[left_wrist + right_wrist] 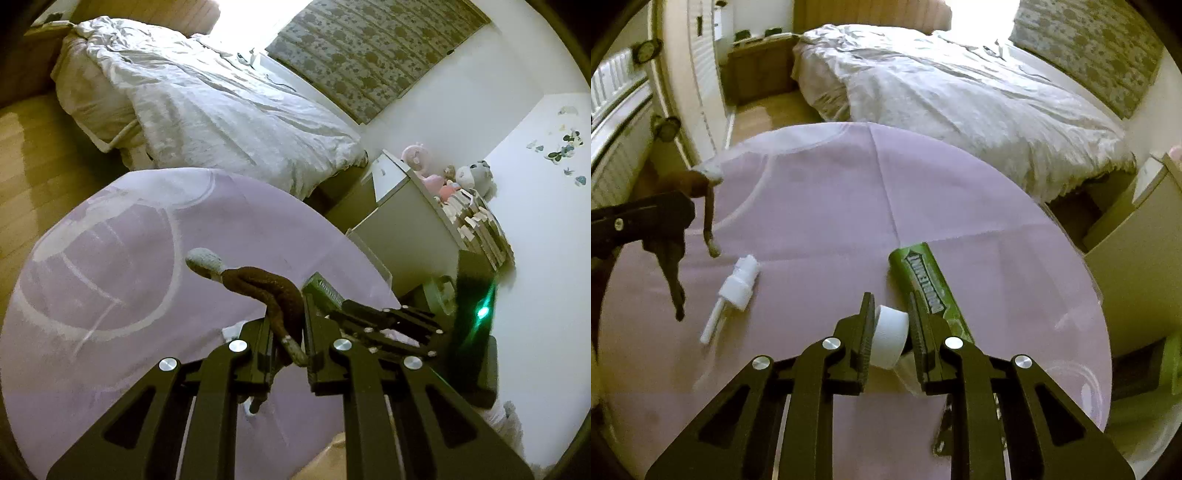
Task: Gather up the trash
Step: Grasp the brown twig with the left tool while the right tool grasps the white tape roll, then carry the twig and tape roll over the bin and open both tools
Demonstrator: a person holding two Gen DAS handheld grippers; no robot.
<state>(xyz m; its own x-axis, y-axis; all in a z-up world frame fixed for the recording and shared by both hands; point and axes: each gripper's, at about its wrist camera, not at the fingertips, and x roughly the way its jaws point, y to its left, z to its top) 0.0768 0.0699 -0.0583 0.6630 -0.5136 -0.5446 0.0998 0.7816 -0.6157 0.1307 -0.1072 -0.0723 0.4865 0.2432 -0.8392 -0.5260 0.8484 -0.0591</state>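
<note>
To clear the purple rug point(820, 206), the left gripper point(288, 328) pinches a brown sock point(273, 291) aloft while the right gripper point(890, 325) clamps a white cap point(891, 336), green packet point(923, 273) at one o'clock.

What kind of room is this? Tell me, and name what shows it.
Most likely a child's bedroom: a bed with a rumpled white duvet, soft toys on a white cabinet, and a round lilac rug on wooden floor.
</note>
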